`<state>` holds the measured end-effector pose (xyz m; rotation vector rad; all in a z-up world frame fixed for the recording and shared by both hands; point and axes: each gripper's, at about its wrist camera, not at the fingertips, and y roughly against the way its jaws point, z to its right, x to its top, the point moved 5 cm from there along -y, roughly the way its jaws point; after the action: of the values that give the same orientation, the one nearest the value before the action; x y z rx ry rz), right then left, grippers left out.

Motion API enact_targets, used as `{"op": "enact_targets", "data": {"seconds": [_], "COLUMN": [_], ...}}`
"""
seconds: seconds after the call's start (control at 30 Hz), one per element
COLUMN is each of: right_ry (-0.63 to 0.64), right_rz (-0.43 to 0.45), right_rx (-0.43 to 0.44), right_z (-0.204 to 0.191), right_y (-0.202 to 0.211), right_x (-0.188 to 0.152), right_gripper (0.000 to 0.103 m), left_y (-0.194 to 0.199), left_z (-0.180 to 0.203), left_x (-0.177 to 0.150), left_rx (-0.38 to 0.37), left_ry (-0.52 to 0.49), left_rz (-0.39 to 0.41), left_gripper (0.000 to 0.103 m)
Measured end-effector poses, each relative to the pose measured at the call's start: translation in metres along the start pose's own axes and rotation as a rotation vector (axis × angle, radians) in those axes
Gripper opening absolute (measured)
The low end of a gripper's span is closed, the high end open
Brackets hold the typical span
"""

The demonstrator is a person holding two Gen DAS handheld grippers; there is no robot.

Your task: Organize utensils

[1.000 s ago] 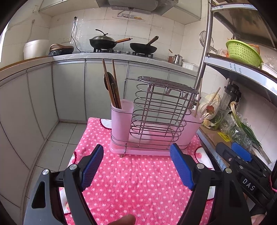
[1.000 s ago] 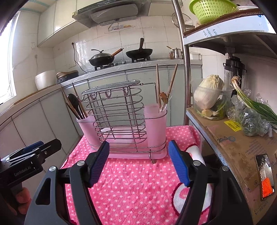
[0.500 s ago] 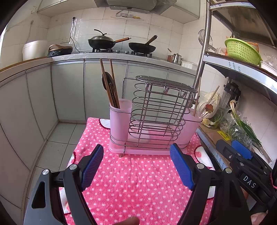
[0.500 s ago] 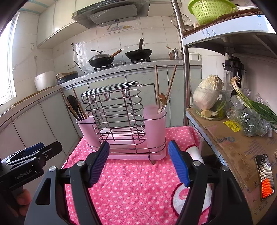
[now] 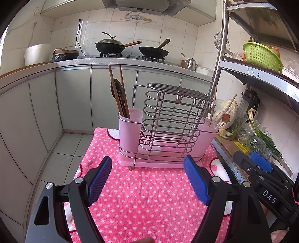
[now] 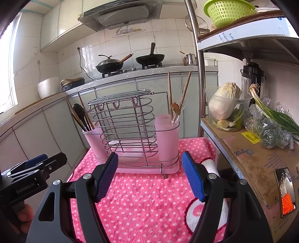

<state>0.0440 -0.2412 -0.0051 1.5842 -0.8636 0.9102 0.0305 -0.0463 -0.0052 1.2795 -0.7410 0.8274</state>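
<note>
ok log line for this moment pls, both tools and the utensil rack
left tool: open, empty | right tool: open, empty | utensil rack: upright on pink towel, utensils in both end cups | contact: none

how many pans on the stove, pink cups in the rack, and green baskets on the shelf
pans on the stove: 2
pink cups in the wire rack: 2
green baskets on the shelf: 1
total: 5
</note>
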Motion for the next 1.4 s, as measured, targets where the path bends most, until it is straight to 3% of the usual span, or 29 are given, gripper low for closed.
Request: {"op": "enact_targets", "data": {"seconds": [1.4], "right_ry": [-0.001], "right_rz": [-0.045], "right_rx": [-0.009], "right_z": [0.008], "right_y": [-0.021], "right_x": [-0.009], "right_gripper": [0.071], "left_y": [-0.024], "left_z": [-0.002], "left_x": [-0.006], "left_rx": [0.020], "left_ry": [-0.002], "left_rz": [-0.041], "left_gripper": [0.077]}}
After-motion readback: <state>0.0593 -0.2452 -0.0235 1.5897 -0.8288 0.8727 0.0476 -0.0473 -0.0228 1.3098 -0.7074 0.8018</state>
